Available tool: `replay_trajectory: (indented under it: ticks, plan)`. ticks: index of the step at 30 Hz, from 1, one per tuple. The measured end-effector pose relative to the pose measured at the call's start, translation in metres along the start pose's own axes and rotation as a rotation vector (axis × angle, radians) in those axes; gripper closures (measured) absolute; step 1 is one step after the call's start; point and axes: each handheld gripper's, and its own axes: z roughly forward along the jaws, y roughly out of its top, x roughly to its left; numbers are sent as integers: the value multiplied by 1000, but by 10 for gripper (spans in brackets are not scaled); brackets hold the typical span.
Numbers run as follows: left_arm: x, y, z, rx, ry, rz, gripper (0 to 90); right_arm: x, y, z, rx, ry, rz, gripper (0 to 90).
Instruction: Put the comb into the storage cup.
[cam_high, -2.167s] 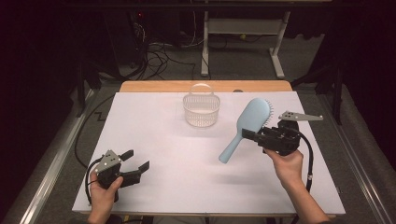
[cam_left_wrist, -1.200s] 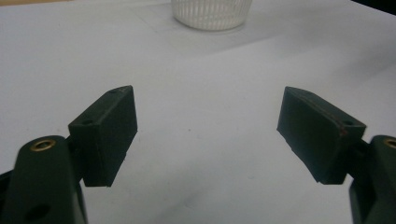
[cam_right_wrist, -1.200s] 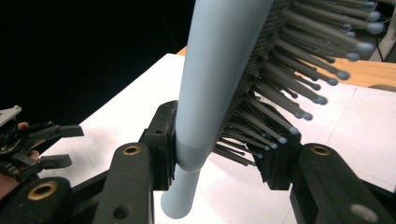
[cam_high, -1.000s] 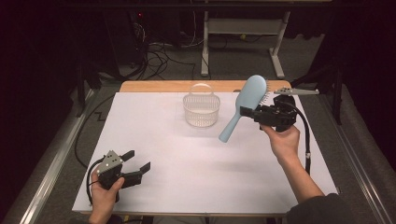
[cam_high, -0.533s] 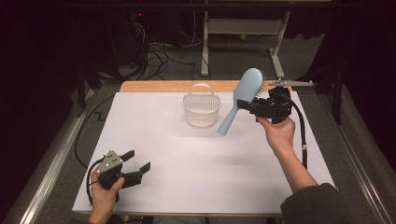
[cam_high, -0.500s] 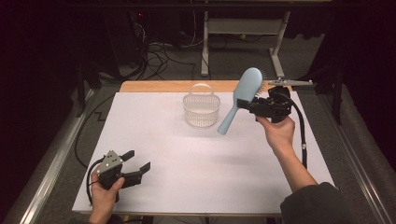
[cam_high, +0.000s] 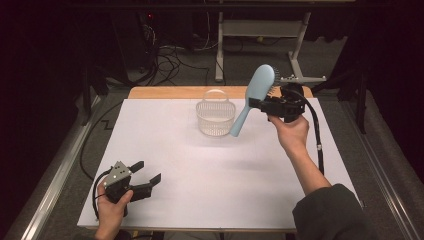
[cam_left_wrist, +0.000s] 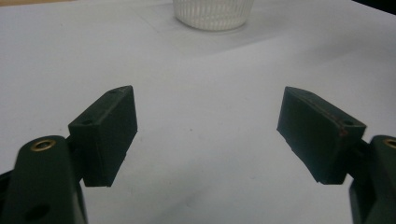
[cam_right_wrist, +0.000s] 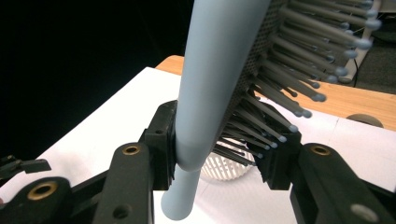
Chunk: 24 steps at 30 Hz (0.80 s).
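My right gripper (cam_high: 259, 104) is shut on a light blue hairbrush (cam_high: 254, 96), held in the air just right of a small clear plastic basket (cam_high: 215, 117). The brush stands steeply, head up and handle tip down beside the basket's right rim. In the right gripper view the jaws clamp the hairbrush (cam_right_wrist: 219, 88) at the base of its head, bristles pointing right, with the basket (cam_right_wrist: 226, 169) below. My left gripper (cam_high: 148, 175) rests open near the table's front left corner with nothing between its fingers (cam_left_wrist: 108, 133).
A white sheet (cam_high: 200, 170) covers the table, with a strip of wood (cam_high: 165, 92) showing at the far edge. The basket (cam_left_wrist: 212, 13) lies far ahead in the left gripper view. Cables and a desk frame lie on the floor beyond.
My right gripper has lifted the hairbrush and carried it left and away, tilting it more upright, until it hangs beside the basket. The left gripper has stayed put.
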Motion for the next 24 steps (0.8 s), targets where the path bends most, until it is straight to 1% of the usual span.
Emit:
replay_trajectory:
  ticks: [3,12,24]
  plan:
    - [0,0,0,2,-2,1,210,0,3,4,2,-6,0,562]
    - [1,0,0,-2,-2,-7,209,0,14,19,-1,-23,22,562]
    - [1,0,0,0,-3,-6,210,3,26,32,-4,-45,11,562]
